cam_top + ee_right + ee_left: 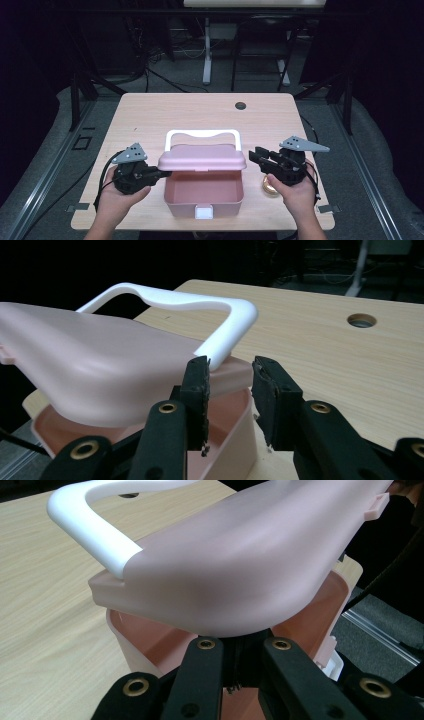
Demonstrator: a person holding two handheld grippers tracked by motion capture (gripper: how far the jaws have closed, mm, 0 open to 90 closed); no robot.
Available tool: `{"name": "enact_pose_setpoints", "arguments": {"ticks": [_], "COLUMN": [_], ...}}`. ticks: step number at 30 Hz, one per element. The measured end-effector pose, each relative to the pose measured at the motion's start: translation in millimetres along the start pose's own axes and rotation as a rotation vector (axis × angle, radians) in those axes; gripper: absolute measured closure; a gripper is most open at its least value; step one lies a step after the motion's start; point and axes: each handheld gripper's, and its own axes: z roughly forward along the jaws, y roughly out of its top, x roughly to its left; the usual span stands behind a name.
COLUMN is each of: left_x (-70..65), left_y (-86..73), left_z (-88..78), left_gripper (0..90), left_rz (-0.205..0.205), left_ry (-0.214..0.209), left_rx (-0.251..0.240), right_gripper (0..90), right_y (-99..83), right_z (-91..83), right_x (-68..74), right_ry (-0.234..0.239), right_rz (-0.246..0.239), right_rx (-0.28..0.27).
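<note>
I see a pink lunch box (204, 192), lid (202, 158) raised, white handle (202, 134) rearward; its long axis runs left-right. My left gripper (165, 173) clenches the lid's edge; my right gripper (255, 156) stands released.

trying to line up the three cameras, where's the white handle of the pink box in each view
High view: white handle arches at centre, behind the raised pink lid.
Left gripper view: upper left.
Right gripper view: upper centre.
Shared landmark: the lid.
</note>
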Motion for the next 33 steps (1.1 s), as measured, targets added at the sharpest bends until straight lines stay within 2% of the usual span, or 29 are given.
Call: {"name": "enact_pose_setpoints", "arguments": {"ticks": [4, 8, 12, 15, 21, 26, 28, 33], "left_x": [-0.4, 0.0, 1.4, 2.1, 3.4, 4.3, 5.0, 6.3], "left_y": [0.4, 0.6, 2.1, 3.3, 5.0, 5.9, 6.4, 6.5], "left_z": [-0.3, -0.1, -0.6, -0.4, -0.5, -0.5, -0.7, -0.7], "left_gripper": [89.6, 89.6, 89.6, 89.6, 89.6, 89.7, 89.7, 89.7], "left_rz": [-0.005, -0.007, -0.005, -0.006, -0.004, -0.002, 0.000, -0.003], "left_ry": [0.005, 0.005, 0.007, 0.008, 0.013, 0.013, 0.012, 0.013], "left_rx": [-0.018, -0.023, -0.028, -0.039, -0.052, -0.056, -0.055, -0.060], "right_gripper": [72.5, 74.3, 77.2, 79.2, 82.8, 87.8, 88.0, 89.7], "right_y": [-9.6, -22.7, -31.8, -35.7, -44.8, -56.3, -60.6, -68.9], "right_z": [-2.1, -4.0, -3.1, -3.1, 3.4, 16.4, 21.8, 31.1], "right_x": [-1.7, -4.5, -5.0, -1.1, 14.2, 22.3, 26.5, 31.1], "right_ry": [-0.003, -0.027, -0.027, 0.009, 0.035, 0.098, 0.104, 0.114], "right_rz": [0.017, 0.011, 0.009, 0.000, -0.047, -0.091, -0.108, -0.108], "right_rx": [0.012, 0.015, 0.024, 0.029, 0.064, 0.110, 0.125, 0.147]}}
